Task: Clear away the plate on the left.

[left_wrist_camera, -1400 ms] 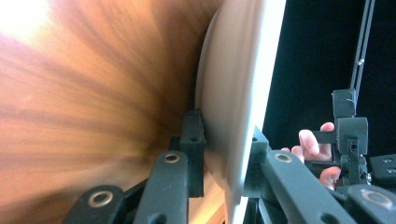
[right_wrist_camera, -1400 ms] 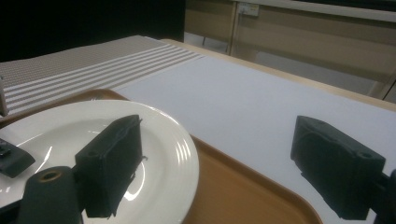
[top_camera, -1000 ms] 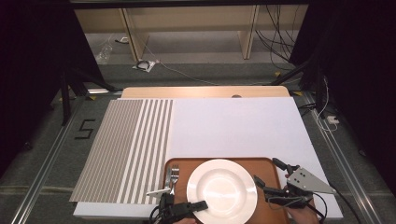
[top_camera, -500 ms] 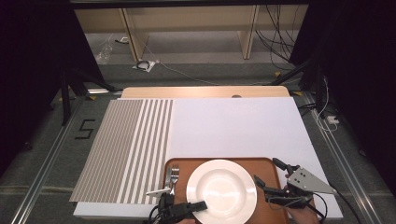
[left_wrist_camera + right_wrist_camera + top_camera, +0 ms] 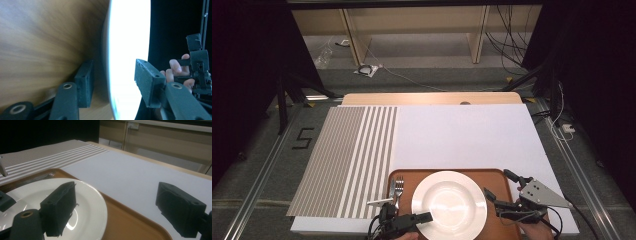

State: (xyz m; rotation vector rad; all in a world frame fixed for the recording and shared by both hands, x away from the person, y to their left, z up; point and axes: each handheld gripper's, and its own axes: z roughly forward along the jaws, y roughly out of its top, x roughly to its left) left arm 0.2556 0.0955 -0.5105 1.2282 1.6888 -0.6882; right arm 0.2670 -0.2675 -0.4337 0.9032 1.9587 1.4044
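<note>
Two grippers: we hold one at each side of the plate (image 5: 449,204), which sits on the brown tray (image 5: 497,176) at the table's near edge.
Left gripper (image 5: 408,220): jaws have just been opening; the plate's rim runs between the pads (image 5: 84,83) with gaps showing, so we judge it released.
Right gripper (image 5: 502,195): jaws spread wide, nothing between them; it hovers over the tray just right of the plate.
Key relation: the plate's near-left rim lies inside our left jaws, so that hand is nearer.
Fork (image 5: 398,189): on the tray just left of the plate, close beside our left gripper.
Mat: white sheet (image 5: 462,135) with a striped part (image 5: 347,160), bare beyond the tray.
</note>
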